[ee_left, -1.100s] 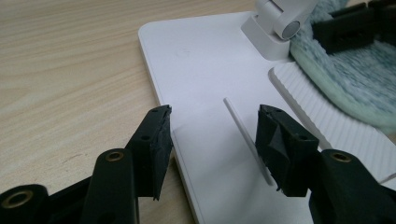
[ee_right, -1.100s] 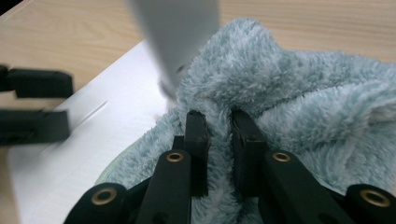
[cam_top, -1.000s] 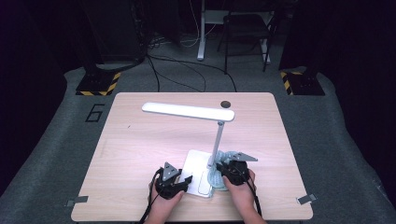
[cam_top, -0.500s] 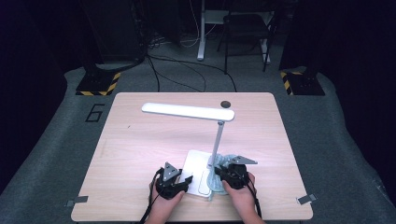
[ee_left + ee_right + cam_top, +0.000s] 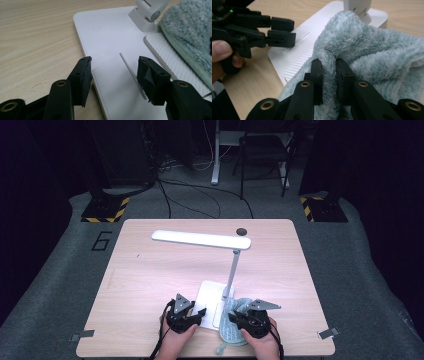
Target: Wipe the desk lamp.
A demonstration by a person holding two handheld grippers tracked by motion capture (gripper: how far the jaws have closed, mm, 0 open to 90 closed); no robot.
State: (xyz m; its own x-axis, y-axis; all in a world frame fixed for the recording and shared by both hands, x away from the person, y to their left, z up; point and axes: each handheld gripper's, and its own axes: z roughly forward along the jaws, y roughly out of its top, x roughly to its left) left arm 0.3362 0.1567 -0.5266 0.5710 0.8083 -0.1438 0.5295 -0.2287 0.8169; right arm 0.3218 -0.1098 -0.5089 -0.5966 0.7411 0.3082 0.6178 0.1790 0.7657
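A black round knob [image 5: 242, 231] sits at twelve o'clock on the table [image 5: 150, 270]; a chair [image 5: 264, 150] stands beyond.

Layout: white desk lamp with flat square base [image 5: 210, 296] stands on the light wooden counter [image 5: 150, 270], near its front edge. Fluffy grey-green cloth [image 5: 231, 327] lies against the base's right side, apparently overlapping its ribbed edge. Left tongs [image 5: 200, 312] sit at the base's left front edge; right tongs [image 5: 234, 317] on the cloth. Small dark round disc [image 5: 242, 231] lies near the rear edge.
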